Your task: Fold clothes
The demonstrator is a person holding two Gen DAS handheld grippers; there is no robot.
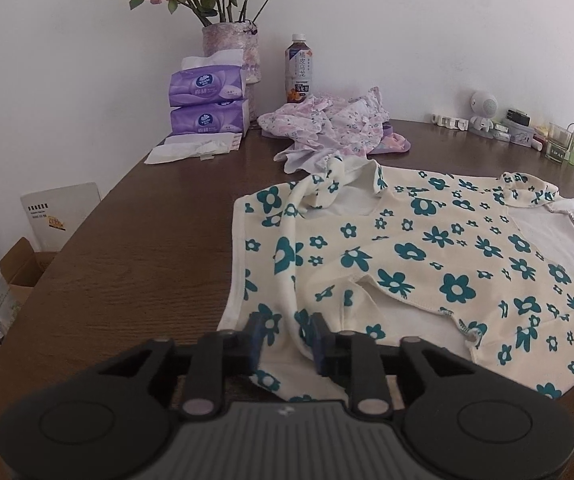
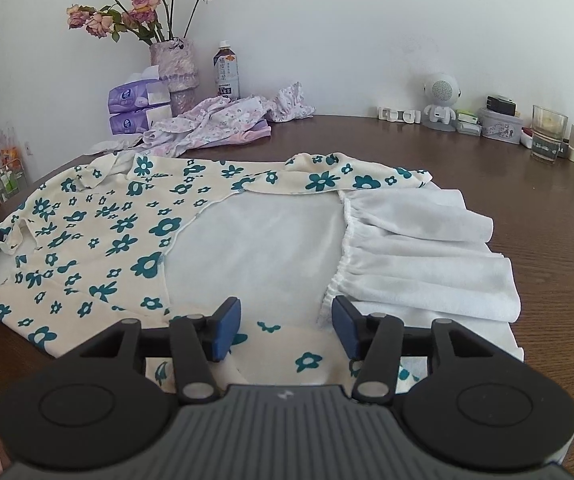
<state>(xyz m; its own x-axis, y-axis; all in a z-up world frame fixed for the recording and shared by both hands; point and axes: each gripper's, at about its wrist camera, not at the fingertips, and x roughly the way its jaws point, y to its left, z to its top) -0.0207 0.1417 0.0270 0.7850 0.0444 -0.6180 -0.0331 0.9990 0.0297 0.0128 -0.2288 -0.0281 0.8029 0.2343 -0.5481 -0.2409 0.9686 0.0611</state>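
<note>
Black linkage and blue pads fill the foreground of both wrist views, and the left gripper [image 1: 285,338] sits low at the near edge of the cream dress with teal flowers [image 1: 427,264], its jaws part-way apart with a raised ridge of that fabric running up between them; whether the pads actually press on the ridge I cannot tell. Over on the other side, the right gripper [image 2: 287,330] hovers at the dress's near hem, jaws wide apart with cloth lying under the gap and nothing pinched. From both sets of jaws the garment stretches away and sideways: its long axis runs across the table, collar and knotted tie [image 1: 325,184] toward the left gripper's end, white ruffled skirt [image 2: 427,256] toward the right gripper's end. So each hand is nearest its own end, and the coming fold probably turns on lifting the near edge and carrying it away toward the far edge. Underneath lies a dark wooden table [image 1: 127,248], with a second, pink floral garment [image 1: 327,128] heaped beyond the dress, then tissue packs [image 1: 207,100], a vase of dried roses [image 1: 229,46], a drink bottle [image 1: 299,70] and small clutter against a plain white wall.
</note>
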